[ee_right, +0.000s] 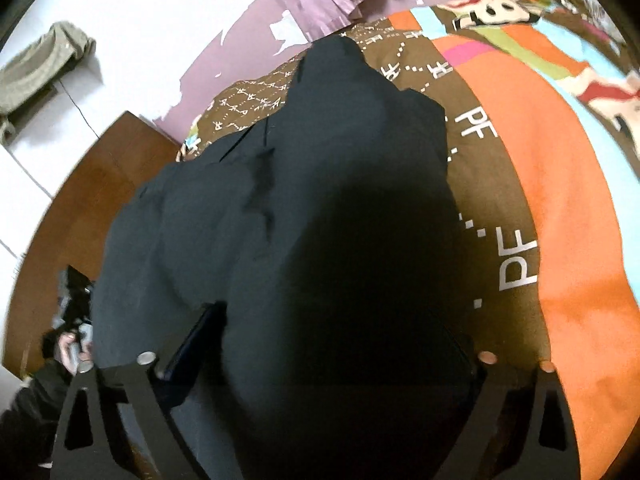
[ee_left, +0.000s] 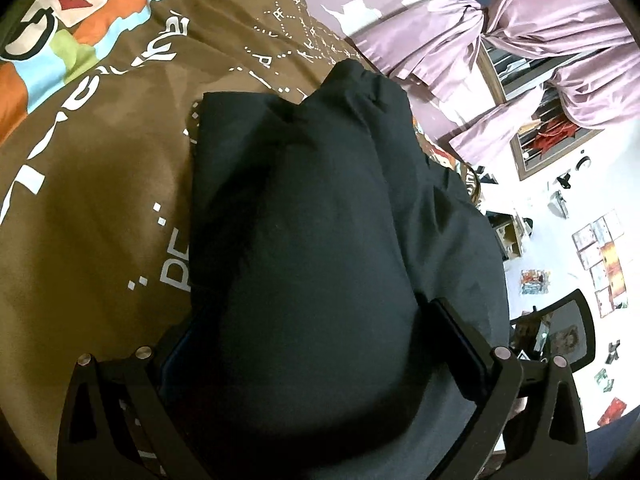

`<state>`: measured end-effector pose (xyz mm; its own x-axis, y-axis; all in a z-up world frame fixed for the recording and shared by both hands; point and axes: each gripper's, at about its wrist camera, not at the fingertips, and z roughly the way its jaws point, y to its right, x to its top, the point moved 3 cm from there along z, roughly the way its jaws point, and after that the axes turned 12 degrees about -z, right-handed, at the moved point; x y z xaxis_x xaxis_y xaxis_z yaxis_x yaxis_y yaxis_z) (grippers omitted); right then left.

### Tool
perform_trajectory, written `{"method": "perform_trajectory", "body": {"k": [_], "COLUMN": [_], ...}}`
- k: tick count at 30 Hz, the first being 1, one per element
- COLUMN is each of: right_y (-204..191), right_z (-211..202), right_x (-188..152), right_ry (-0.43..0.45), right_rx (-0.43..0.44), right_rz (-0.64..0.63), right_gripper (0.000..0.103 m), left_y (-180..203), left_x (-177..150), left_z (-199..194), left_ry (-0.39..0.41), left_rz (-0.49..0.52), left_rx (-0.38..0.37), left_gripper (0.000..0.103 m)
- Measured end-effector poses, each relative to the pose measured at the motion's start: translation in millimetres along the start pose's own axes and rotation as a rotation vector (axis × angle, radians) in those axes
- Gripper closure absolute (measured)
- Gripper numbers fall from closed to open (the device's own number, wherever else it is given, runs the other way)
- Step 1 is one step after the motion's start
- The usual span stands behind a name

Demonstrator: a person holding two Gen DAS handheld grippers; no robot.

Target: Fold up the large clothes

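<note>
Currently, garment: large dark navy cloth garment (ee_left: 320,216) is lying partly folded on the brown printed bedspread (ee_left: 100,200), its far end bunching into a peak.
Left gripper (ee_left: 320,344): fingers are standing wide apart, cloth bulging between them; no clamp visible.
Right gripper (ee_right: 320,344): fingers are likewise spread, dark cloth filling the gap; right fingertip is sitting in shadow.
Surroundings: pink satin curtains (ee_left: 540,40) are hanging beyond the bed; wooden board (ee_right: 100,184) is bordering the garment's side.
Risk: closing on too many layers is likely dragging the stack askew; the overhanging side may be slipping off the bed edge.
</note>
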<state>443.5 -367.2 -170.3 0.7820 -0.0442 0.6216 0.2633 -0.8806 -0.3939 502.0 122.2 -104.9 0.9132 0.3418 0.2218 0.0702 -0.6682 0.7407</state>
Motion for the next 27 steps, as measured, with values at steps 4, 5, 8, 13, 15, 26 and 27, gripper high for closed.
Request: {"method": "perform_trajectory", "body": {"k": [4,5,8,13,15,26,27], "right_y": [-7,-8,-14,-24,-32,-106,-115], "right_z": [-2,-2,-1,-11,-14,-54,-59], "right_x": [-2,-2,0,3,6,36,38], "right_ry": [0.015,0.018,0.015,0.041,0.039,0.052,0.063], "right_rx": [-0.006,-0.008,-0.027,-0.052,-0.079,-0.173,-0.167], "right_rz": [0.012,0.018,0.015,0.006,-0.017,-0.179,-0.192], "right_gripper": [0.032,0.035,0.043,0.067,0.071,0.082,0.083], "left_y": [5,5,9,20,27,81,83], "left_x": [-3,-3,-5,-13,-18,-46,-45], "left_z": [-1,-2,-3,-16,-26,-77,-84], "left_ry": [0.000,0.002,0.008,0.037,0.055,0.143,0.150], "left_rz": [0.014,0.017,0.019,0.057,0.075,0.116,0.119], "left_rx": [0.012,0.017,0.036,0.053,0.033,0.027,0.027], "left_gripper": [0.015,0.017,0.027,0.058,0.069,0.083,0.083]}}
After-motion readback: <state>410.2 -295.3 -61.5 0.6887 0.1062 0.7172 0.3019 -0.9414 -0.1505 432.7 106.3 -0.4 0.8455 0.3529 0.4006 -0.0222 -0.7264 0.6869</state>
